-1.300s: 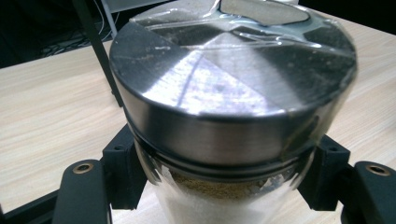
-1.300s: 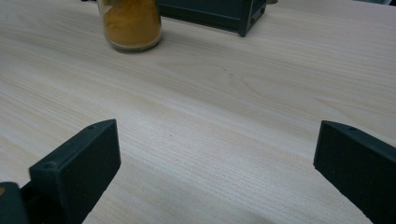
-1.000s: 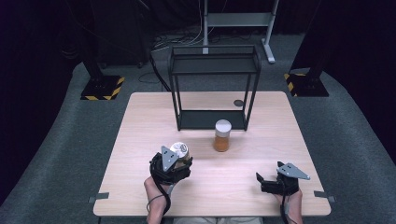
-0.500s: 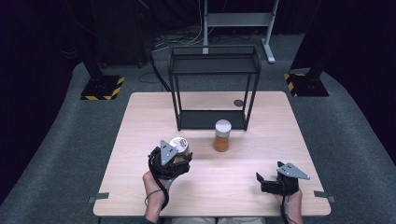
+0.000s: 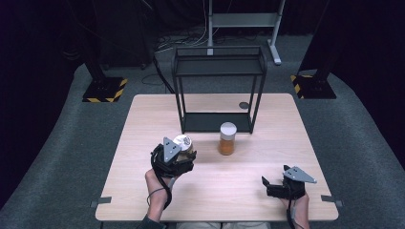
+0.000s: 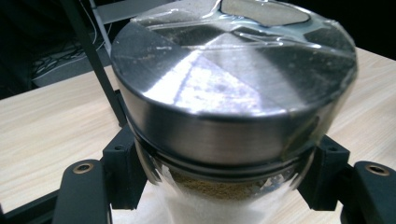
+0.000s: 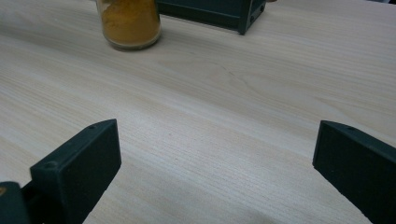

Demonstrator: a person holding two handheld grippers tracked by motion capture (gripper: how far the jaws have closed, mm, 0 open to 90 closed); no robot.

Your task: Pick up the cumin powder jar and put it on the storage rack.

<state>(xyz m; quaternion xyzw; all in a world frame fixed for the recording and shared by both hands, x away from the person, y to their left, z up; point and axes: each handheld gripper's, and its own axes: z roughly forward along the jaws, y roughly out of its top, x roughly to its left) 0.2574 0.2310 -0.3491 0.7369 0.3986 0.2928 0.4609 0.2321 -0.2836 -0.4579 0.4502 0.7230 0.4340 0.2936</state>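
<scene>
Just in front of the black rack (image 5: pixel 217 90), toward its left leg, left gripper (image 5: pixel 184 153) pinches a steel-lidded jar (image 5: pixel 183 142) below the lid, apparently for shelving. Right gripper (image 5: pixel 272 185), well right of the rack, jaws spread, idle. Orange jar (image 5: pixel 227 138) waits beside the rack.

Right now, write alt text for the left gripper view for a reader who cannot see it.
A glass jar with a shiny metal lid under clear film is clamped between the left gripper's two black jaws, seen close up. Brownish powder shows under the lid. Behind it lie the pale wooden table and a black rack leg.
</scene>
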